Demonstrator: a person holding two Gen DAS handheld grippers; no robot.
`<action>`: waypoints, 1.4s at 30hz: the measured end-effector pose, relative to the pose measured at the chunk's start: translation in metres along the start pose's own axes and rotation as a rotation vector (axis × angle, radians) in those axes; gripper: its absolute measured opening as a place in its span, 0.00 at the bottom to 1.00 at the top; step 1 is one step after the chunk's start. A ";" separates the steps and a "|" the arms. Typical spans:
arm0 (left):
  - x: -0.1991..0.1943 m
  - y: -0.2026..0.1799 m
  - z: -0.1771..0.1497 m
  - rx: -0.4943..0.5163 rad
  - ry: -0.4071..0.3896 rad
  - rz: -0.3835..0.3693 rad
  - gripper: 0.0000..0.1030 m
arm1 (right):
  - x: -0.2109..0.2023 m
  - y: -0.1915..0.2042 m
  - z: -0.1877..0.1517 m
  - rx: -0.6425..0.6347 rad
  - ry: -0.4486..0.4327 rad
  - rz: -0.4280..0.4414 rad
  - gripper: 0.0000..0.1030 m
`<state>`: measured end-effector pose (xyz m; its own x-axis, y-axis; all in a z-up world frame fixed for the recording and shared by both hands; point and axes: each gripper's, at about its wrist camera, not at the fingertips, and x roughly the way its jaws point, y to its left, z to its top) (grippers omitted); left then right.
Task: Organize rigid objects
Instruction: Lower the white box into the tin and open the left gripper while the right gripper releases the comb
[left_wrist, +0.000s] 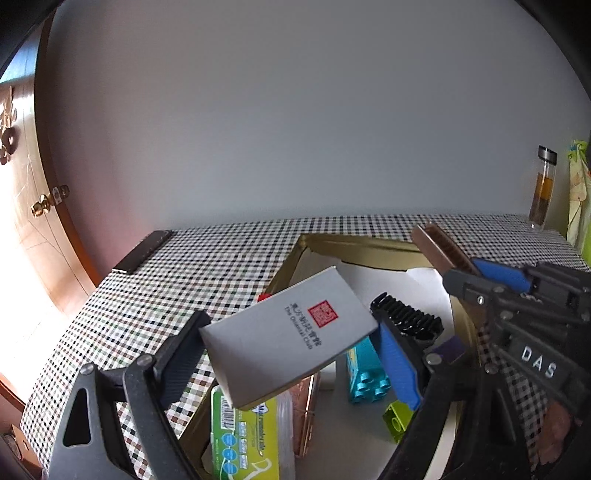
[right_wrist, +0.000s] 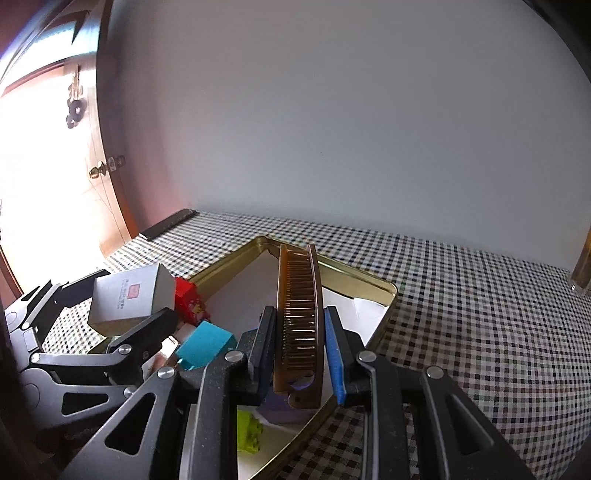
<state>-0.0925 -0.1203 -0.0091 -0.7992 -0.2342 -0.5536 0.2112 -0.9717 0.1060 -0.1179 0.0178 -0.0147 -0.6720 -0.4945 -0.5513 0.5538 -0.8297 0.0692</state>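
Note:
My left gripper is shut on a grey box with a red seal and holds it tilted over the gold tin tray. The box also shows in the right wrist view. My right gripper is shut on a brown comb, held on edge above the tray; the comb shows in the left wrist view too. In the tray lie a teal brick, a lime brick, a black comb, a green packet and a red block.
The tray sits on a checked tablecloth. A dark flat bar lies at the table's far left edge. A glass bottle with amber liquid stands at the far right near the wall. A wooden door is at the left.

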 end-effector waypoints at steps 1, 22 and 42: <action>0.001 -0.001 0.000 0.008 0.010 0.001 0.85 | 0.002 -0.001 0.002 0.003 0.009 0.003 0.27; 0.017 -0.004 0.003 0.076 0.075 -0.002 0.86 | 0.020 0.006 0.010 -0.025 0.112 0.008 0.27; -0.011 -0.005 -0.006 0.097 0.027 -0.016 1.00 | -0.007 -0.003 0.000 0.041 0.024 0.053 0.74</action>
<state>-0.0816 -0.1129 -0.0083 -0.7861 -0.2192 -0.5779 0.1425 -0.9741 0.1757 -0.1151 0.0234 -0.0110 -0.6296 -0.5322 -0.5660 0.5675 -0.8126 0.1328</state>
